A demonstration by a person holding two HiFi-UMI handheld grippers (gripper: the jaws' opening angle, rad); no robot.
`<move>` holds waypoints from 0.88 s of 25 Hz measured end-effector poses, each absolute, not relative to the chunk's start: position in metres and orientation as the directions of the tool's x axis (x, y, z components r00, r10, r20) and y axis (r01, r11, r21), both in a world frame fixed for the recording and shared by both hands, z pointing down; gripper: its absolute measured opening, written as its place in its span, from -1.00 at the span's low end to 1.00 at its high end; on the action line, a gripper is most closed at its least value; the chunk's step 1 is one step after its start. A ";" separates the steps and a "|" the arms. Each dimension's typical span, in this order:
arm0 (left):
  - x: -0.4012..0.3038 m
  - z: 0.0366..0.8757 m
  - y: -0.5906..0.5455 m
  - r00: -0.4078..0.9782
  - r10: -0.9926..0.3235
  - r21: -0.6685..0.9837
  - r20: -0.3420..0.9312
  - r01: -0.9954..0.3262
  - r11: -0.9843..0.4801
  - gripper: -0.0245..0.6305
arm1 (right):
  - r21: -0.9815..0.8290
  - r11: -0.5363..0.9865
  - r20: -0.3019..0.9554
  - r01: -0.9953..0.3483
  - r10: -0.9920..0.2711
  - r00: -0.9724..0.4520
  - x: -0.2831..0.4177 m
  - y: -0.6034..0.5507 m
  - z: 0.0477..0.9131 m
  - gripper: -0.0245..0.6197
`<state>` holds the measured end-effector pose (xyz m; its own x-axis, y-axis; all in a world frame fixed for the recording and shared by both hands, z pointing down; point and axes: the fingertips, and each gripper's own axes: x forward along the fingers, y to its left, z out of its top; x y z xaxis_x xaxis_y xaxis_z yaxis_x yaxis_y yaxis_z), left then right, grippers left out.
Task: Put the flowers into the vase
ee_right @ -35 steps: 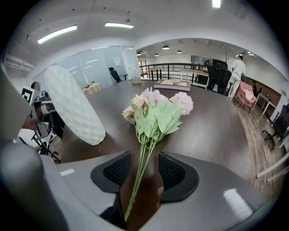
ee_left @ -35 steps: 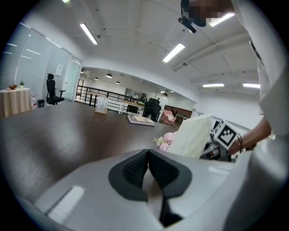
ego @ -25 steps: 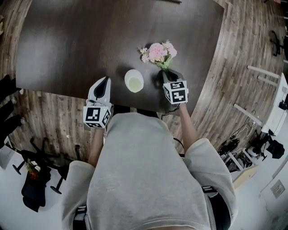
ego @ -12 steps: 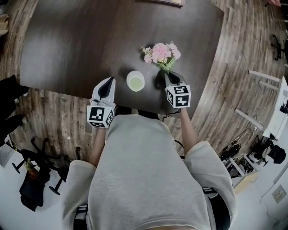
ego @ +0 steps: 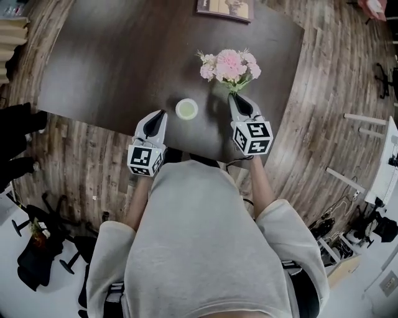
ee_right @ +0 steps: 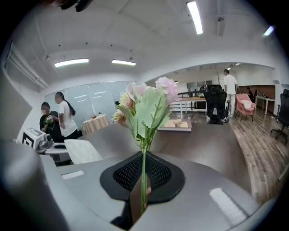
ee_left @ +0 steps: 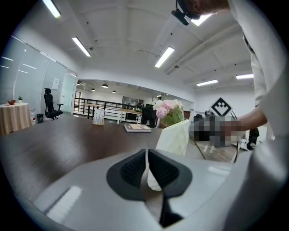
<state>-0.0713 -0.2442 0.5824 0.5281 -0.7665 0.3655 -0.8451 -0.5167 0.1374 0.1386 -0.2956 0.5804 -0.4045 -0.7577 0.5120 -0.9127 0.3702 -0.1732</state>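
A bunch of pink flowers [ego: 229, 65] with green leaves stands up from my right gripper [ego: 235, 97], which is shut on the thin green stem. In the right gripper view the flowers [ee_right: 149, 103] rise straight out from between the pads of that gripper [ee_right: 143, 173]. The small pale green vase [ego: 186, 109] stands open-mouthed on the dark table [ego: 118, 56], between the two grippers. My left gripper [ego: 162, 115] is shut and empty, just left of the vase and apart from it. In the left gripper view the vase [ee_left: 174, 137] shows beyond the closed left gripper [ee_left: 147, 167].
A book [ego: 225, 7] lies at the table's far edge, also seen in the left gripper view as the book [ee_left: 137, 128] near a small card stand [ee_left: 98, 116]. The table's near edge runs just under both grippers. Two people [ee_right: 65, 116] stand off to the side.
My right gripper has risen with the flowers, which now stand higher and farther out over the table. The left gripper has edged a little toward the vase.
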 end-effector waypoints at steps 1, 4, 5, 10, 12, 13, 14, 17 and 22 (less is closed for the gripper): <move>-0.070 0.582 -0.242 0.537 -0.762 0.146 0.361 -0.840 -0.523 -0.88 | -0.177 0.371 0.484 -0.912 -0.773 -0.409 0.137 -0.297 0.568 -0.88; -0.067 0.578 -0.235 0.576 -0.742 0.165 0.344 -0.815 -0.556 -0.70 | -0.198 0.366 0.390 -0.909 -0.822 -0.415 0.130 -0.297 0.528 -0.88; -0.066 0.577 -0.232 0.592 -0.731 0.163 0.338 -0.802 -0.575 -0.65 | -0.201 0.364 0.358 -0.909 -0.837 -0.414 0.126 -0.296 0.514 -0.88; -0.052 0.580 -0.220 0.667 -0.668 0.108 0.330 -0.730 -0.675 -0.06 | -0.191 0.362 0.195 -0.912 -0.897 -0.397 0.107 -0.291 0.446 -0.88; -0.044 0.583 -0.220 0.684 -0.654 0.067 0.323 -0.706 -0.705 0.14 | -0.190 0.368 0.130 -0.910 -0.910 -0.395 0.096 -0.288 0.423 -0.88; -0.039 0.584 -0.221 0.692 -0.648 0.046 0.318 -0.694 -0.719 0.28 | -0.187 0.371 0.103 -0.910 -0.914 -0.394 0.091 -0.285 0.413 -0.88; -0.034 0.587 -0.222 0.701 -0.640 0.026 0.316 -0.680 -0.732 0.37 | -0.182 0.373 0.078 -0.910 -0.917 -0.392 0.086 -0.283 0.405 -0.88; -0.016 0.594 -0.227 0.724 -0.611 -0.006 0.322 -0.644 -0.765 0.45 | -0.154 0.383 0.026 -0.911 -0.920 -0.391 0.076 -0.278 0.384 -0.88; 0.003 0.592 -0.246 0.730 -0.617 -0.021 0.292 -0.641 -0.768 0.45 | -0.129 0.397 -0.022 -0.909 -0.917 -0.398 0.070 -0.275 0.364 -0.88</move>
